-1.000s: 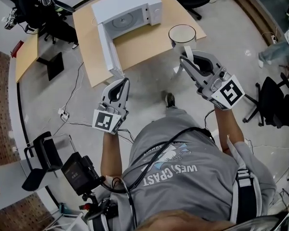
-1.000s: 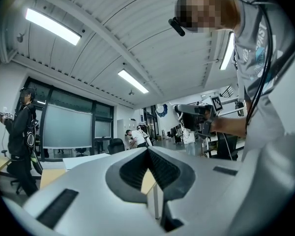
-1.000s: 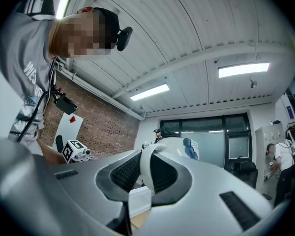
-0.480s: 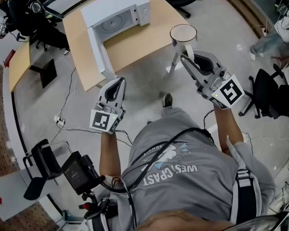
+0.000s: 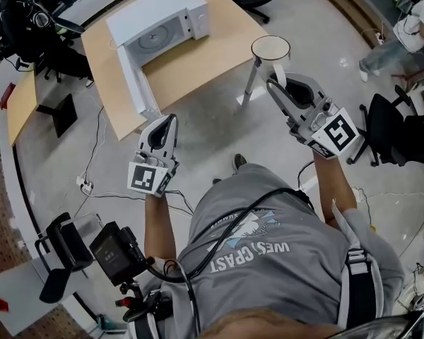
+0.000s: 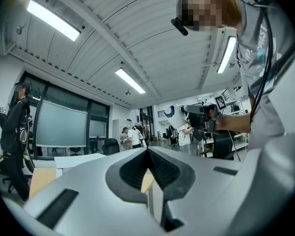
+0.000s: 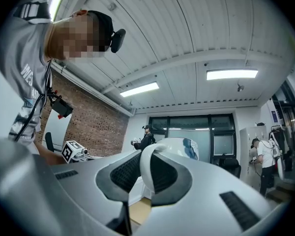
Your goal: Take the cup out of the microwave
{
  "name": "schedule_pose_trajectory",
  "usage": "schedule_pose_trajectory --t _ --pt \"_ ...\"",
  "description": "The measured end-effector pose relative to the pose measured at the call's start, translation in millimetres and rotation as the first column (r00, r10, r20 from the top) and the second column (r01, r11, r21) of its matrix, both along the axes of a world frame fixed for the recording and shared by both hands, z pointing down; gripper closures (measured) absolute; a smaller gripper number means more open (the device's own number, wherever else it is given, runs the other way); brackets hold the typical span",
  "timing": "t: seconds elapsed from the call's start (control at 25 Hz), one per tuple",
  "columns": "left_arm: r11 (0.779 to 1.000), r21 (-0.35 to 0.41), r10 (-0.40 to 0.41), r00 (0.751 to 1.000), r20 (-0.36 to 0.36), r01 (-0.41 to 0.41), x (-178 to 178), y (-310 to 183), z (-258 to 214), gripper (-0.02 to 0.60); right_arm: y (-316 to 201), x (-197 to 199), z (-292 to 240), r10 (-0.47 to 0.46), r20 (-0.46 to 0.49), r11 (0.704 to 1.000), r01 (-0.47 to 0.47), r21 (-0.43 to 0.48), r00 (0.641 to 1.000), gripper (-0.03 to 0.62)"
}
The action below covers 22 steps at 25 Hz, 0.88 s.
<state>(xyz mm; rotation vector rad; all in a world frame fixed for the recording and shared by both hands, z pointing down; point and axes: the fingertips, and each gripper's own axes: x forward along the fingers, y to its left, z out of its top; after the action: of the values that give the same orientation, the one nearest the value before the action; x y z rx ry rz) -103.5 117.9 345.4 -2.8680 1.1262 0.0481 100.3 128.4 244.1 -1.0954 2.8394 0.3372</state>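
**A:** Right gripper (image 5: 274, 83), what's it got?

**B:** Clamped on the handle (image 7: 145, 173) of the white cup (image 5: 270, 48), a pad on each side. Cup upright, mouth up.

**A:** Cup location?

**B:** Out of the microwave (image 5: 159, 16) and well apart from it. It's held in the air by the near right corner of the wooden table (image 5: 205, 51). Over table or floor, can't tell.

**A:** Microwave?

**B:** On the table, door (image 5: 134, 83) swung wide open, turntable (image 5: 152, 41) visible inside.

**A:** Left gripper (image 5: 164, 122)?

**B:** Jaws together, nothing between them. It hangs over the floor (image 5: 219, 126), tips near the door's free edge.
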Motion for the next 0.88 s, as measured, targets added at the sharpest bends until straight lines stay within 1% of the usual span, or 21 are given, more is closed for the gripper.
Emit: schedule_pose_trajectory --t 0.08,0.12,0.24,0.32,0.44,0.6,0.76,0.88 --pt "1.0 0.0 -0.004 1.0 -0.009 0.004 1 -1 1 0.538 -3 2 1 -0.006 0.004 1.0 0.006 -0.004 1.0 0.54" --pt "1.0 -0.002 -0.005 1.0 -0.001 0.005 4 -2 3 0.538 -3 5 1 -0.009 0.006 1.0 0.009 -0.005 1.0 0.54" --pt "1.0 0.001 0.008 1.0 0.016 -0.009 25 -5 8 0.538 -1 26 2 -0.002 0.012 1.0 0.002 -0.001 1.0 0.54" --pt "1.0 -0.012 0.002 0.999 0.035 -0.002 37 -10 11 0.538 -8 36 -1 -0.009 0.024 1.0 0.009 0.006 1.0 0.54" --pt "1.0 0.012 0.0 0.998 0.067 0.0 36 -24 10 0.538 -34 34 2 -0.031 0.016 1.0 0.031 -0.005 0.999 0.54" --pt "1.0 0.025 -0.004 0.997 0.077 0.003 23 -46 8 0.538 -69 17 5 -0.044 0.014 0.999 0.044 -0.01 0.999 0.54" --pt "0.999 0.042 -0.027 0.994 0.105 0.023 34 -79 10 0.538 -114 24 16 -0.067 0.032 0.998 0.068 -0.017 0.997 0.54" --pt "0.998 0.046 -0.042 0.993 0.108 0.038 38 -114 13 0.538 -160 27 28 -0.084 0.037 0.996 0.085 -0.028 0.996 0.54"
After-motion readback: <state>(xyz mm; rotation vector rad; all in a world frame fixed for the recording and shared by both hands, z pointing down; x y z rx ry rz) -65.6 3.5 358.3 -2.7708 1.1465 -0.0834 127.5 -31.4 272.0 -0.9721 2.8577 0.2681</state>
